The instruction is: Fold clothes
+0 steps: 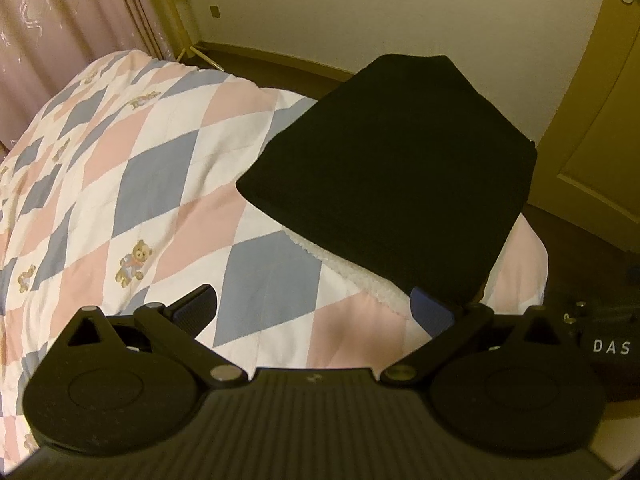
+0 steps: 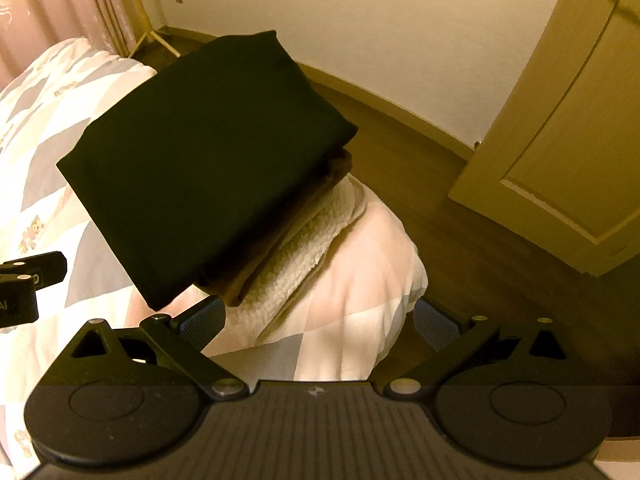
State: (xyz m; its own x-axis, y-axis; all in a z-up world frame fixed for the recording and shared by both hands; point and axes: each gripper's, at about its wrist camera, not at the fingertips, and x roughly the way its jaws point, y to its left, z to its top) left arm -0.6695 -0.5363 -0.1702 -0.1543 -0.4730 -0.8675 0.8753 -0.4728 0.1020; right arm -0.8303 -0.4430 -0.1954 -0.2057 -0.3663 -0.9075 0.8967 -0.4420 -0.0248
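Left gripper point(image 1: 314, 312) with jaws spread wide, gripping nothing, blue-padded fingers point(image 1: 430, 310) hovering over the quilt just short of the garment's near edge. Right gripper point(image 2: 318, 320) likewise wide open and empty, poised above the bed's corner. Just beyond both, one folded black garment point(image 1: 394, 176) lying flat at the corner of the bed, a neat rectangle with its long axis running away from the cameras toward the far wall, near short edge facing the grippers. Beneath it, seen from the right wrist, one folded brown layer point(image 2: 280, 240) peeking out along the right side, and under that a white textured blanket point(image 2: 304, 248); whether the brown piece is a separate garment cannot be told. Underneath, one quilt point(image 1: 160, 184) in pink, blue-grey and white diamonds with small teddy bears, covering the bed. Farther out, dark wood floor point(image 2: 460, 216), cream wall point(image 1: 360, 12), one door point(image 2: 560, 140) with a metal handle to the right, pink curtain point(image 1: 60, 32) to the left. Left gripper's tip visible at the left edge of the right wrist view.
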